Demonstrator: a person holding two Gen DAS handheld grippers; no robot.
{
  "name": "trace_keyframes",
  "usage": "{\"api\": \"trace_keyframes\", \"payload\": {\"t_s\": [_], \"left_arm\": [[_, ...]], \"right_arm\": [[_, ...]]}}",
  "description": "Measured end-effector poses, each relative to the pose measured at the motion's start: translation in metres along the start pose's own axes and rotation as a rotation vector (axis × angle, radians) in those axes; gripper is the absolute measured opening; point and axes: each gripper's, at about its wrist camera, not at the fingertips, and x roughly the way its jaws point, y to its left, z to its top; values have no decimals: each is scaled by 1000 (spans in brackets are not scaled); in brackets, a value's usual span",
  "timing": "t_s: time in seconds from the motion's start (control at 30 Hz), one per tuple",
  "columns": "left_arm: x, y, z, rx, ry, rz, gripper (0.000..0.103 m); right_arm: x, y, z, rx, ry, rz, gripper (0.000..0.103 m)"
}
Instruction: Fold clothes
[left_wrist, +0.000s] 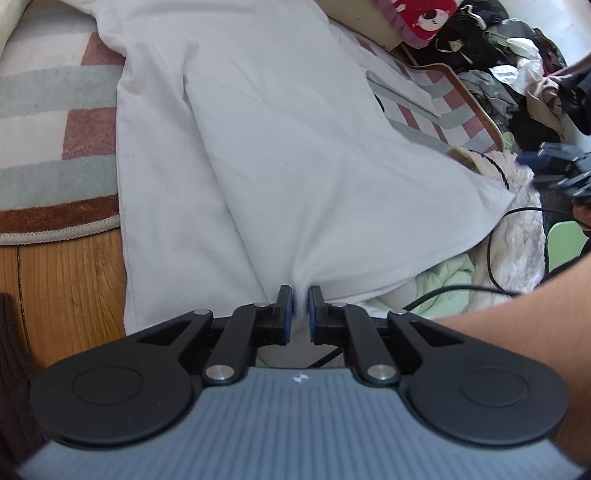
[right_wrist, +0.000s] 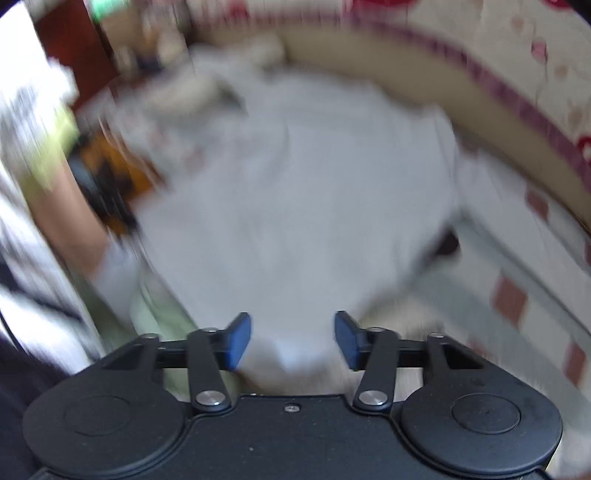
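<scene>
White shirt (left_wrist: 280, 147) hem is pinched in the left gripper (left_wrist: 300, 299); right gripper (right_wrist: 292, 338) gapes wide, holding nothing.

Motion-blurred white garment (right_wrist: 295, 192), edges indistinct; clothes pile (left_wrist: 517, 66) cut off

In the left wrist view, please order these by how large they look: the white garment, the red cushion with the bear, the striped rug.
1. white garment, the largest by far.
2. striped rug, partly hidden under the garment.
3. red cushion, smallest, though far away and cut off by the frame, so its true size is unsure.
</scene>
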Motion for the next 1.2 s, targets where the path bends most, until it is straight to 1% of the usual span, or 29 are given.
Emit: {"api": "trace_keyframes", "payload": {"t_s": [0.03,0.07,0.1,0.13,0.2,0.23,0.27,0.33,0.4,0.43,0.47,0.53,0.63,0.7,0.73,0.77,0.8,0.83,0.9,0.93,0.97,1.07,1.1,1.17,1.2], "left_arm": [[0,0,2,-8,7,2,7],[-1,-1,4,-17,7,8,7],[-5,0,5,-26,-6,17,7],[-8,0,6,-36,-20,25,7],[-15,0,8,-56,-46,43,7],[-18,0,8,-65,-60,52,8],[-21,0,9,-75,-73,60,8],[-28,0,11,-94,-100,78,10],[-40,4,10,-116,-133,114,14],[-48,7,8,-127,-150,137,15],[-53,9,6,-132,-162,153,15],[-51,10,4,-114,-161,157,15],[-49,12,0,-87,-160,162,15],[-48,13,-3,-69,-159,166,15],[-47,13,-4,-60,-159,168,15],[-47,14,-5,-51,-158,170,15],[-46,14,-7,-42,-158,172,15],[-45,15,-8,-33,-157,173,15],[-44,16,-11,-15,-156,177,16],[-43,16,-12,-6,-156,179,21],[-43,17,-13,3,-155,181,23],[-41,18,-17,30,-154,186,24],[-40,18,-17,35,-155,184,26],[-38,16,-11,40,-168,169,35],[-36,13,-9,50,-175,166,42]], "right_arm": [[-3,-1,11,16,-47,52,58],[0,-5,23,43,-80,120,58],[6,-8,36,65,-101,170,58],[20,-8,49,70,-97,183,58],[66,4,71,24,-45,206,57],[92,13,80,-8,-13,225,51],[121,24,86,-39,22,257,43],[175,53,93,-100,88,341,35],[220,81,96,-156,132,424,35],[232,91,95,-180,146,445,35],[237,96,92,-208,147,446,35],[246,105,86,-265,149,448,35],[261,119,78,-350,153,451,42],[270,128,72,-406,155,453,42],[275,133,69,-435,157,454,37],[278,134,68,-447,152,456,10],[276,127,70,-417,138,465,9],[275,117,73,-353,125,476,8],[273,90,79,-180,87,501,8],[273,77,81,-99,71,507,8],[274,63,83,-27,60,503,9],[283,32,84,144,61,489,8],[285,27,83,182,56,508,8],[286,22,83,229,44,518,8],[286,22,83,233,40,515,8]]}}
